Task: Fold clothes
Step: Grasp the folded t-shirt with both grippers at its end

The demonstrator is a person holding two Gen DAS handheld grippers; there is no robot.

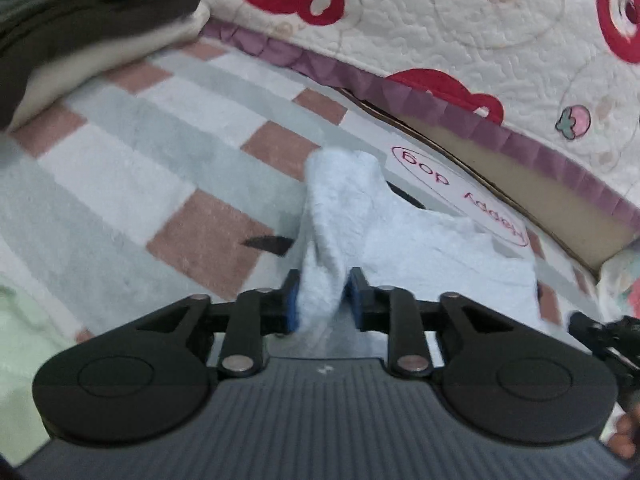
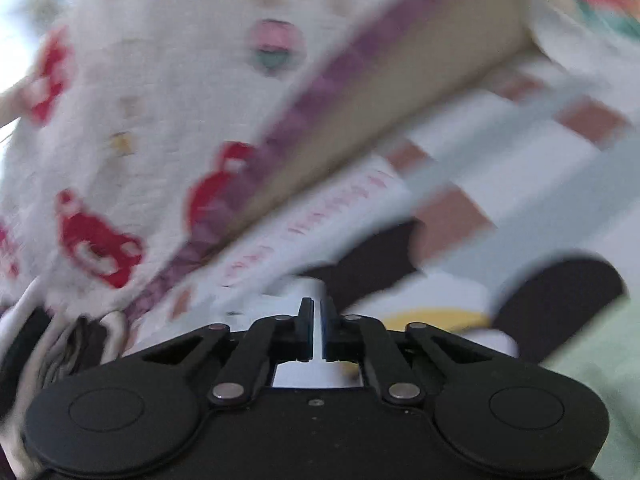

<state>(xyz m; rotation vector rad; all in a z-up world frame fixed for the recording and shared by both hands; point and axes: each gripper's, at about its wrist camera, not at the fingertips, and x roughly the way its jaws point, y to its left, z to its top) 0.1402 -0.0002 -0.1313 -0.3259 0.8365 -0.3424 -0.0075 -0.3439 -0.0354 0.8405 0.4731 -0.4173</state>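
A light blue fleecy garment (image 1: 400,236) lies bunched on the checked rug (image 1: 168,152). My left gripper (image 1: 323,300) is shut on a fold of it and holds that fold raised off the rug. In the blurred right wrist view my right gripper (image 2: 317,320) is shut on a thin pale edge of cloth (image 2: 306,286); I cannot tell for sure that it is the same garment. Part of the right gripper shows at the right edge of the left wrist view (image 1: 604,340).
A stack of folded clothes (image 1: 88,28) sits at the far left. A bed with a red-bear quilt (image 1: 460,28) and purple trim runs along the back. A white, black and yellow soft item (image 2: 460,300) lies ahead of the right gripper. Pale green cloth (image 1: 24,340) lies at left.
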